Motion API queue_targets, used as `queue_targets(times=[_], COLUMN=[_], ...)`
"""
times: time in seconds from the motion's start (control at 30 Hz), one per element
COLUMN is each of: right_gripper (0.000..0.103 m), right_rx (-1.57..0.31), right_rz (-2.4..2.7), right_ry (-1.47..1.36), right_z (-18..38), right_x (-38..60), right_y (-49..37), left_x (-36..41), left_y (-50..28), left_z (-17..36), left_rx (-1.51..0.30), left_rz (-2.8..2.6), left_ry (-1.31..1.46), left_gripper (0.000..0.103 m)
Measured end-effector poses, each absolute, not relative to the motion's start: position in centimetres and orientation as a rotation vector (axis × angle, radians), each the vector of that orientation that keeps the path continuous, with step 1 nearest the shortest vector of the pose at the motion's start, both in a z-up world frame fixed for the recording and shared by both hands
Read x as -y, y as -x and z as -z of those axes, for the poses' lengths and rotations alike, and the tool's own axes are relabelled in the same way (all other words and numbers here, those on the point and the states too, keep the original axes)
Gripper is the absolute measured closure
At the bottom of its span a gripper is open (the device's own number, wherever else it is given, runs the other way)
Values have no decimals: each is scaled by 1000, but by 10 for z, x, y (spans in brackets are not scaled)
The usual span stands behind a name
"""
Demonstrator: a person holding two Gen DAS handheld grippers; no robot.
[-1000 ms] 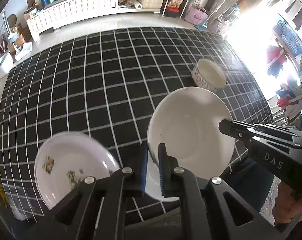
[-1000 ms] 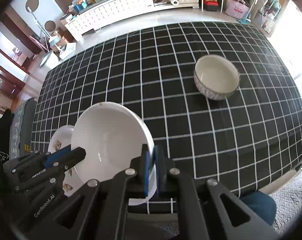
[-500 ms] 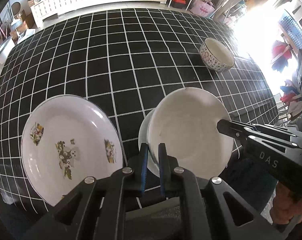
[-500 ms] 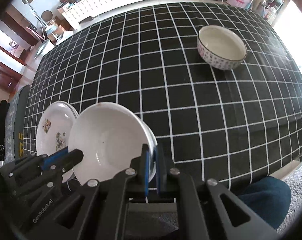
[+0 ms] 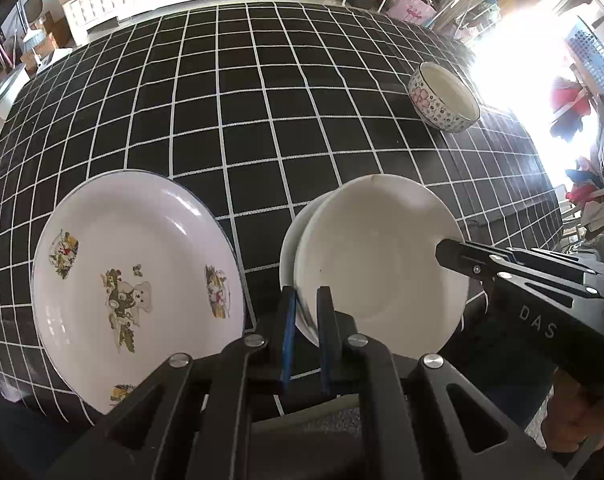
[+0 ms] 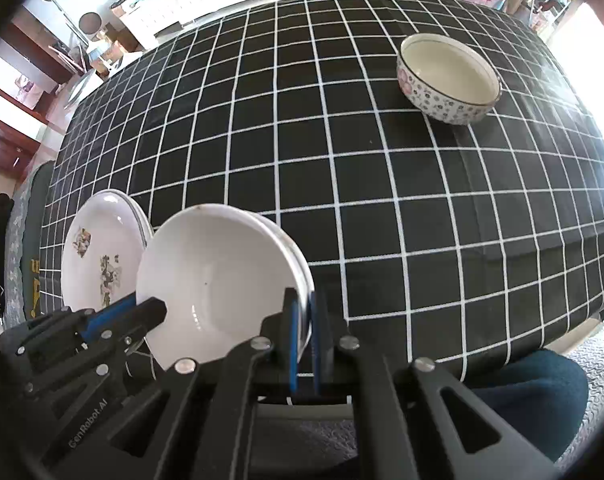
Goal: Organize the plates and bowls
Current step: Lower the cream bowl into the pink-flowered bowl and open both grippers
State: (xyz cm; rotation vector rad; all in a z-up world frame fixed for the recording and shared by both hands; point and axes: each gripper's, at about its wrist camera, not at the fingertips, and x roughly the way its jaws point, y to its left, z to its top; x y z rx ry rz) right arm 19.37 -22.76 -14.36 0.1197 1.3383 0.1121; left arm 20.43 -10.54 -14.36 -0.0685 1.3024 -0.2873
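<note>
Both grippers pinch the same white bowl by opposite edges of its rim. The left gripper [image 5: 305, 312] has its jaws closed on the near-left rim, and the right gripper [image 6: 302, 316] has its jaws closed on the near-right rim, with only the thin wall between the pads.

The bowl [image 5: 382, 264] appears to sit in or just over a second white dish, whose edge shows just behind the left jaws; whether they already touch I cannot tell. To finish well, I would lower both sides evenly, keep the rim level so the bowl nests centred, and open the two jaws together only once it rests. Letting go on one side first could tip it or knock china on china.

The bowl is plain, glossy, shallow and wide, with a small dark speck inside.

Left of the left jaws lies a plate [image 5: 137, 272] with cartoon prints. Far beyond, on the checked cloth [image 6: 302, 128], stands a patterned bowl [image 6: 448, 80].
</note>
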Motion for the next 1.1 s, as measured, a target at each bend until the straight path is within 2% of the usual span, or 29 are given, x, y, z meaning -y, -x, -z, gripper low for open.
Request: queue_targets(times=[1.0, 1.1], right_gripper=[94, 93], right_rx=[-1360, -1354], right_rz=[-114, -112], right_ry=[-157, -156], right_z=[153, 151], right_x=[230, 231], right_y=[-202, -201], left_x=[103, 100], left_y=[-209, -210], left_z=[152, 152], left_rx=[-1327, -1316], left_rz=[281, 274], left_ry=[110, 120], left_gripper=[95, 91])
